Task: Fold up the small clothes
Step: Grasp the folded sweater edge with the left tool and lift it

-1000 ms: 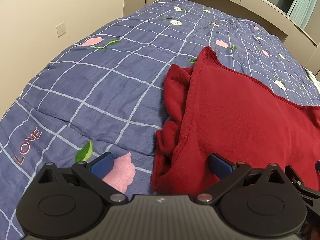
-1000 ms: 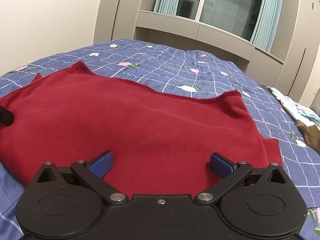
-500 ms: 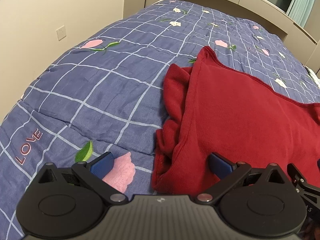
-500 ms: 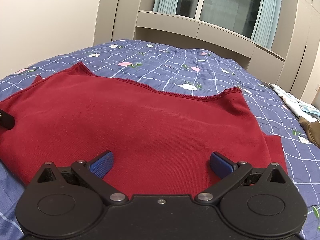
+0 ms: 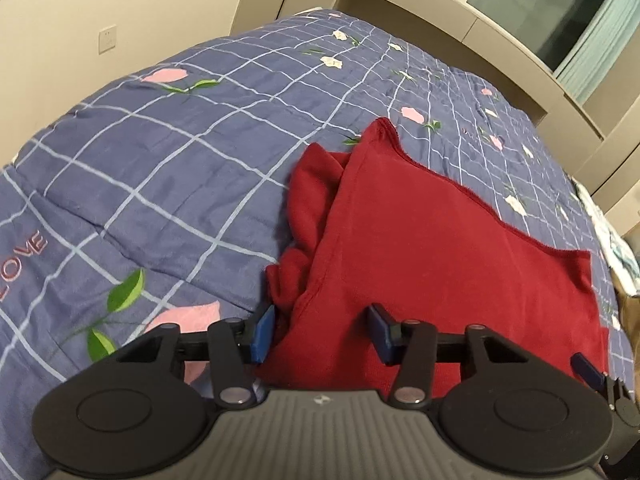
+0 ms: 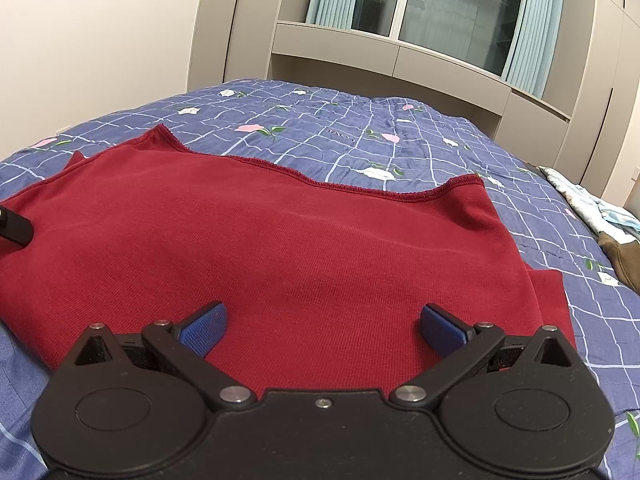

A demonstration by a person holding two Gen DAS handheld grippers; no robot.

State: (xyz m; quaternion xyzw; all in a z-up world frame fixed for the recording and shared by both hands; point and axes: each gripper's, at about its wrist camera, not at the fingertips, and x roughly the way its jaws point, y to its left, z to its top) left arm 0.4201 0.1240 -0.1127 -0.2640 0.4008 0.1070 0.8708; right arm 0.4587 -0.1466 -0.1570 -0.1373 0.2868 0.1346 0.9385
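A dark red knit garment [image 5: 432, 240] lies on the blue checked bedspread [image 5: 168, 152]. Its left side is bunched into folds [image 5: 312, 208]. My left gripper [image 5: 322, 334] is partly closed, its jaws either side of the garment's near left corner, the cloth between them. In the right wrist view the garment [image 6: 280, 224] spreads flat with its scalloped hem at the far side. My right gripper [image 6: 322, 330] is wide open just above the garment's near edge. The right gripper's blue finger [image 5: 586, 374] shows at the lower right of the left wrist view.
The bedspread [image 6: 360, 128] has pink flowers and the word LOVE. Other clothes, pale blue [image 6: 588, 208] and brown [image 6: 624, 256], lie at the bed's right edge. A wall with a socket [image 5: 107, 38] is left; cabinets and a window [image 6: 400, 4] are behind the bed.
My left gripper's jaws have narrowed around the garment's near left corner, and it has shifted right. My right gripper stays open and has moved slightly forward over the cloth.
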